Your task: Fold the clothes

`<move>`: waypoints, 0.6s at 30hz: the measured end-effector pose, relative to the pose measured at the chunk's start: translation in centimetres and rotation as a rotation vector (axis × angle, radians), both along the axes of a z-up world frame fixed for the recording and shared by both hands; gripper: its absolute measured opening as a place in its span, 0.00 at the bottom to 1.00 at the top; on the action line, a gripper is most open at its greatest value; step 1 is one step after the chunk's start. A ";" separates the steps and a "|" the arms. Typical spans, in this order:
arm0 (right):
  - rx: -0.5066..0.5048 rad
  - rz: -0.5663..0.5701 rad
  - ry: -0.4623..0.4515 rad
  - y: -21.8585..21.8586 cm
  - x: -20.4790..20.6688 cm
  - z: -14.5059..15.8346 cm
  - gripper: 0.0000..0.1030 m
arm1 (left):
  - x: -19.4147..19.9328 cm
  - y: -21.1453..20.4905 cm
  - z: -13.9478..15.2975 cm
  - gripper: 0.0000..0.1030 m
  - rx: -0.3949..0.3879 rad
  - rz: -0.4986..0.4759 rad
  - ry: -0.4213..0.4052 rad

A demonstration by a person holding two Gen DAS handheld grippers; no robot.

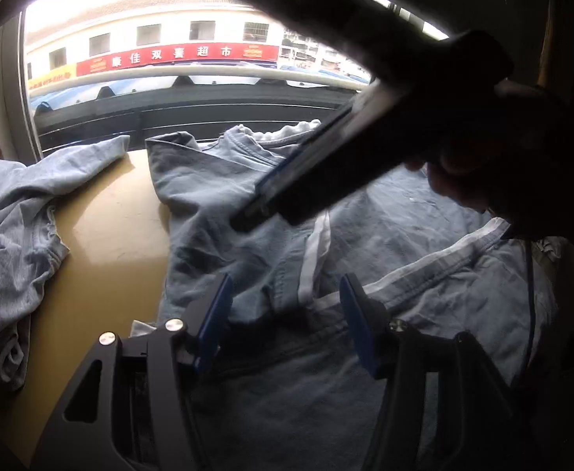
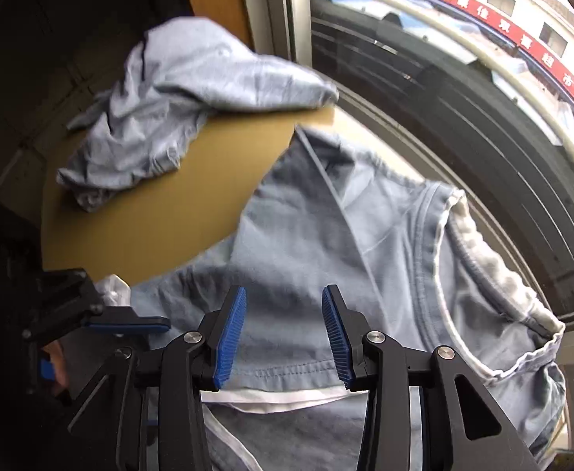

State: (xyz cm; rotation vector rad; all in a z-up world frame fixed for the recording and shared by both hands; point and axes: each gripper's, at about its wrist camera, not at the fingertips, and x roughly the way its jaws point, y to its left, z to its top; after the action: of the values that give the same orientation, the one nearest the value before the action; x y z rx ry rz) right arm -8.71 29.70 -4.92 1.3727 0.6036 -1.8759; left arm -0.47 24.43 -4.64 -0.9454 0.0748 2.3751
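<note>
Both grippers (image 1: pixel 285 314) (image 2: pixel 285 337): black frames w/ silver screws, ribbed blue pads (image 2: pixel 230 339) on jaws.

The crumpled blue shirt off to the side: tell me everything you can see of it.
The crumpled blue shirt is pale grey-blue soft knit, bunched in loose wrinkles, not folded. It lies on the tan table at its window-side corner, apart from the garment being worked on. One edge appears to hang over the table's rim. No gripper touches it.

the left gripper (image 1: pixel 287 314) tilts downward, its blue pads (image 1: pixel 216 314) standing apart. the right gripper (image 2: pixel 283 325) points steeply down, jaws parted, crossing above and ahead of the left one.
</note>
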 end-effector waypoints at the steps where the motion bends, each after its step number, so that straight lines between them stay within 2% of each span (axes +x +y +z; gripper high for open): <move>1: 0.030 0.008 0.008 -0.1 0.2 -0.8 0.41 | 0.1 0.0 0.0 0.55 -0.001 -0.006 0.002; 2: 0.033 0.007 0.051 0.2 0.2 -1.0 0.44 | 0.1 0.1 0.0 0.55 -0.004 -0.007 -0.001; 5: 0.006 -0.094 0.070 0.5 -1.4 -1.7 0.78 | -0.4 0.1 -0.3 0.57 -0.017 -0.003 -0.036; 7: -0.033 -0.131 0.072 -0.2 -1.8 -2.1 0.81 | -1.0 0.1 -0.6 0.56 -0.026 0.016 -0.071; 8: -0.049 -0.104 0.084 -1.0 -1.3 -2.1 0.81 | -1.3 0.0 -0.8 0.56 -0.028 0.026 -0.088; 11: -0.064 -0.115 0.148 -0.7 0.2 -1.4 0.81 | -1.3 -0.1 -1.0 0.55 -0.064 0.066 -0.083; 13: -0.079 -0.198 0.173 2.9 1.1 -0.3 0.81 | -1.1 0.1 -1.0 0.55 -0.125 0.076 -0.065; 15: -0.092 -0.308 0.200 8.4 2.3 1.0 0.81 | -0.7 0.5 -1.2 0.61 -0.206 0.102 -0.024; 18: -0.131 -0.521 0.233 19.1 5.0 3.2 0.81 | -1.1 -0.4 -1.2 0.64 -0.185 0.131 -0.057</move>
State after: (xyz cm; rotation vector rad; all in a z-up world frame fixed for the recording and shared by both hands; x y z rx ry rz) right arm -3.66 48.79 -1.76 1.3196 0.2341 -2.4658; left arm -1.57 24.02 -5.85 -1.1349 0.2210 2.4917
